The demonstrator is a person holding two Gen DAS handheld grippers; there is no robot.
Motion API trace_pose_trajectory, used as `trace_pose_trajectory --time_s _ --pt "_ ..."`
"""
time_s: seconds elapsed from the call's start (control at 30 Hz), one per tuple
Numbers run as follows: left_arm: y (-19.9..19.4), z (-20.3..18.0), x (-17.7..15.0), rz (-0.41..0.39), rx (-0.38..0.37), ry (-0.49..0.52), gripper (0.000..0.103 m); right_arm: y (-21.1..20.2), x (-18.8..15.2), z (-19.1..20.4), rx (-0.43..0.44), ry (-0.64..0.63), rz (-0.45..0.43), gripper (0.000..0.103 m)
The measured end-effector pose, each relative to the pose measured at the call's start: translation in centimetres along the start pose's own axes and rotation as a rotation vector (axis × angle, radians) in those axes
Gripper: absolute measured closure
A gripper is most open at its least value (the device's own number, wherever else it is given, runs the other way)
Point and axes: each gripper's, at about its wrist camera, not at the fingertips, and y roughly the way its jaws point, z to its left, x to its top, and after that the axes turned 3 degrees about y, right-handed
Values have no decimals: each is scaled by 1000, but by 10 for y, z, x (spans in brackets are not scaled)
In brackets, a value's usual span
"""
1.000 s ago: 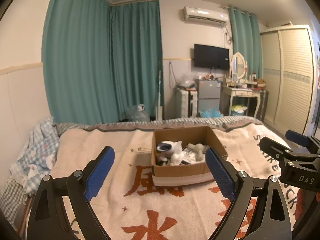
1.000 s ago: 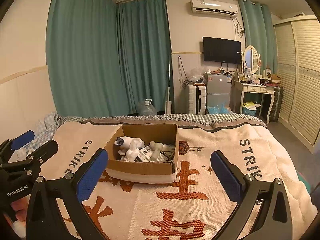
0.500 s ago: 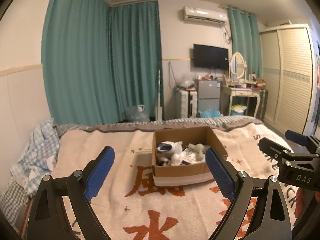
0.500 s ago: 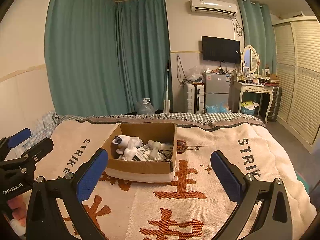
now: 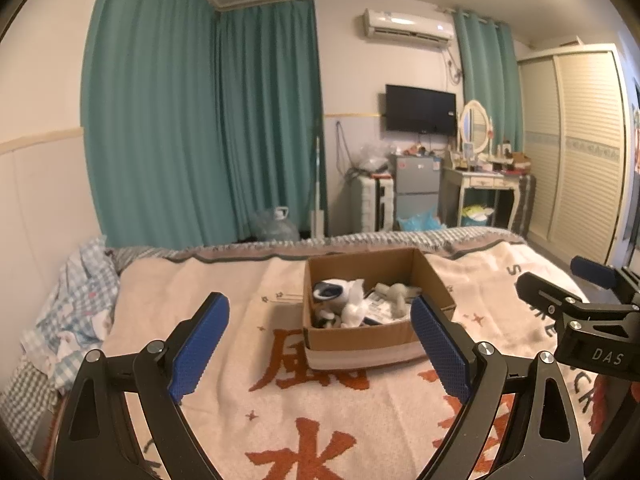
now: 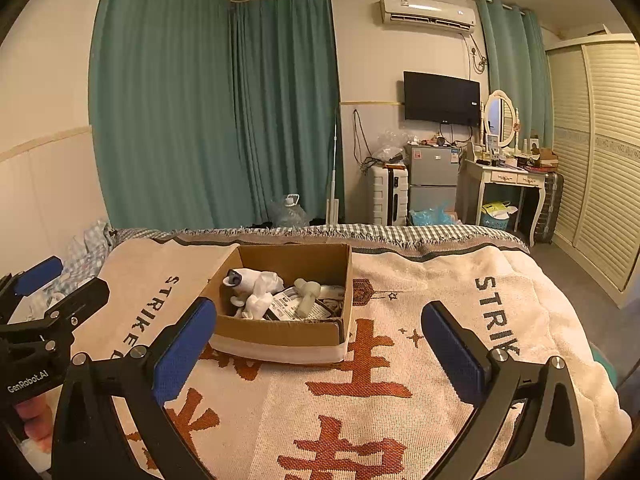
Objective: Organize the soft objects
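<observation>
- Left wrist view: left tongs [image 5: 320, 344] wide, nothing between the pads, framing the cardboard box [image 5: 372, 340] at frame centre, likely lining up a reach.
- Right tongs [image 6: 320, 348] equally wide, empty.
- Soft toys [image 6: 256, 288] lie inside the box on the blanket [image 6: 400, 400].

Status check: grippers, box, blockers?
Left gripper open, empty. Right gripper open, empty. Cardboard box on blanket, soft toys inside. Nothing in the way.

"STRIKE" on blanket [image 6: 460, 344]
</observation>
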Motion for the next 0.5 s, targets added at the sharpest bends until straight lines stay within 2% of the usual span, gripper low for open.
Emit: trace_pose_trajectory --time_s 0.5 --pt "2 0 0 -2 1 1 9 2 -1 -2 0 0 4 0"
